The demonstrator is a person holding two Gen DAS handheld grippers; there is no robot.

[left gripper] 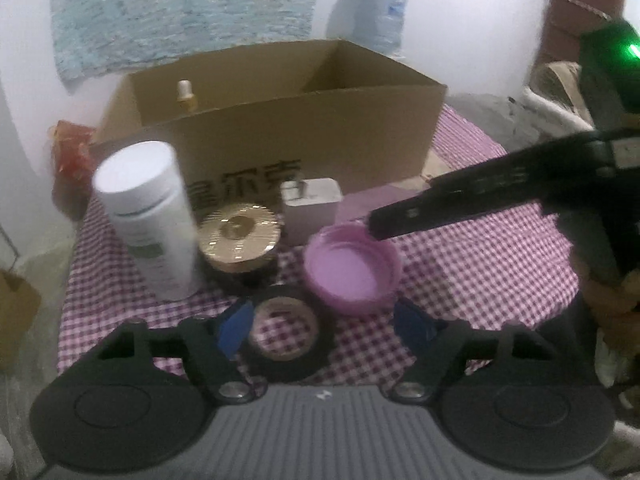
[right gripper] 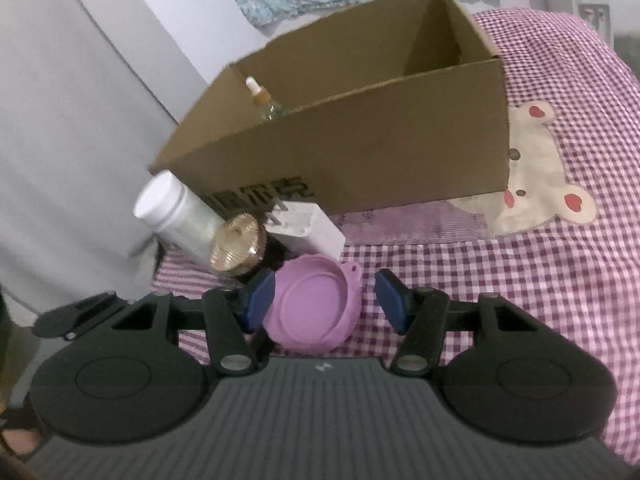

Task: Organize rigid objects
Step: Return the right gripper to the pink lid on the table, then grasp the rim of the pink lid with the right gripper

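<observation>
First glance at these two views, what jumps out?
The big open cardboard box at the back of the checked cloth, with a small dropper bottle inside its left end. In front, the pink lid sits between the open jaws of the right gripper, beside a white bottle and gold-topped jar.

Purple lid (right gripper: 314, 304) upturned; black tape roll (left gripper: 285, 330) flat.

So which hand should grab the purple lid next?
Probably the right. The right gripper is open with the purple lid already between its fingers. The left gripper is open around the black tape roll instead.
</observation>
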